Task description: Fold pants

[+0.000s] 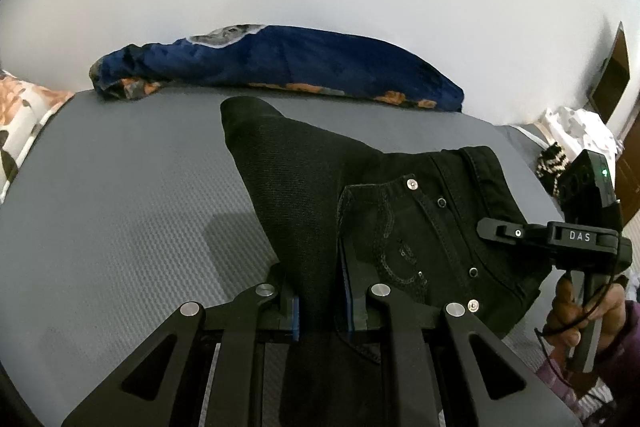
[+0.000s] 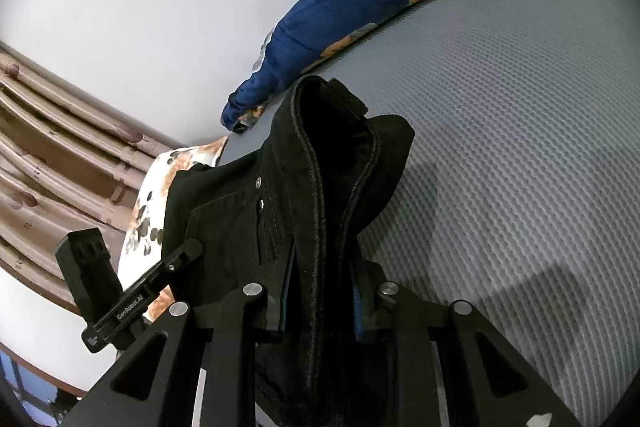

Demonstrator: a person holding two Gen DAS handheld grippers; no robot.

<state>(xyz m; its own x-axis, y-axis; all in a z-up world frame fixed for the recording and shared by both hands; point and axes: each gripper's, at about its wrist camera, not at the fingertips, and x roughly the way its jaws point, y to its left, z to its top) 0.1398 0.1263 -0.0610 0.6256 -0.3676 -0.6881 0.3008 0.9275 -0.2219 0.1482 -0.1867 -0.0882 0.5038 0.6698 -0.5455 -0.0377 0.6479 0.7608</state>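
Left wrist: left gripper [image 1: 323, 303] pinches pants [image 1: 360, 211] | right gripper [image 2: 320, 303] pinches waistband [image 2: 316, 147]

A bed covered in a grey, ribbed sheet [image 1: 120, 195] is carrying everything here. A dark blue blanket with orange flowers [image 1: 288, 63] is lying bunched along its far edge, against the white wall. A floral pillow in white and orange [image 1: 24, 123] is resting at one end. The black pants [image 1: 320, 187] are trailing onto the grey surface near the blanket.
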